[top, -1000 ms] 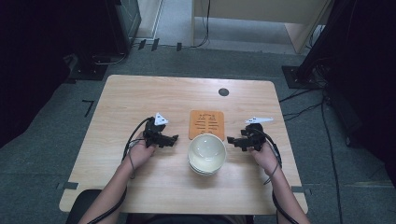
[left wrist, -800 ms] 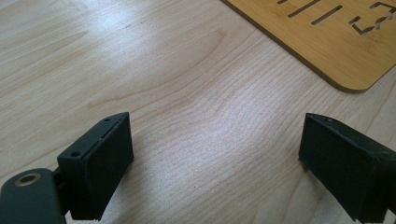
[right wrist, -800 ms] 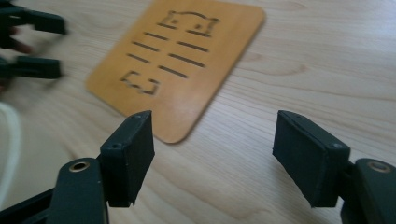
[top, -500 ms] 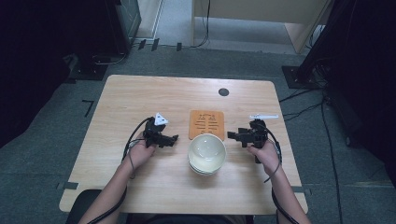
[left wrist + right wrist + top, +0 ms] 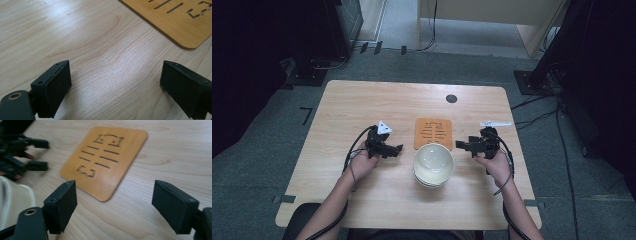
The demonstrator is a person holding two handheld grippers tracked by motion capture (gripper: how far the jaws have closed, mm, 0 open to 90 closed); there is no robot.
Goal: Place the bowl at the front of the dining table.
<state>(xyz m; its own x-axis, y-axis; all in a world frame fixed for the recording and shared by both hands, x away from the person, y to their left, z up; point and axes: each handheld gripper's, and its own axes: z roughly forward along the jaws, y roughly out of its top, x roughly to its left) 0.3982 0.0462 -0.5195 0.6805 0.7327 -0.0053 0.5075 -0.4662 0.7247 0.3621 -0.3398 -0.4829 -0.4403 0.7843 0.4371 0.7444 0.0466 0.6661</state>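
Note:
A stack of white bowls stands near the middle of the wooden table, just in front of an orange-brown bamboo mat with slots cut in it. My left gripper rests low on the table left of the bowls, open and empty, its jaws wide apart over bare wood with the mat's corner ahead. My right gripper is right of the bowls, also open and empty. In the right gripper view the mat lies ahead, a bowl rim at the left.
A small black disc is set into the table near its far edge. The far left of the right gripper view holds the other gripper. Dark equipment and cables stand on the floor around the table.
My right gripper has turned and shifted slightly left toward the bowls, its grey plate now edge-on. The left gripper has hardly moved.

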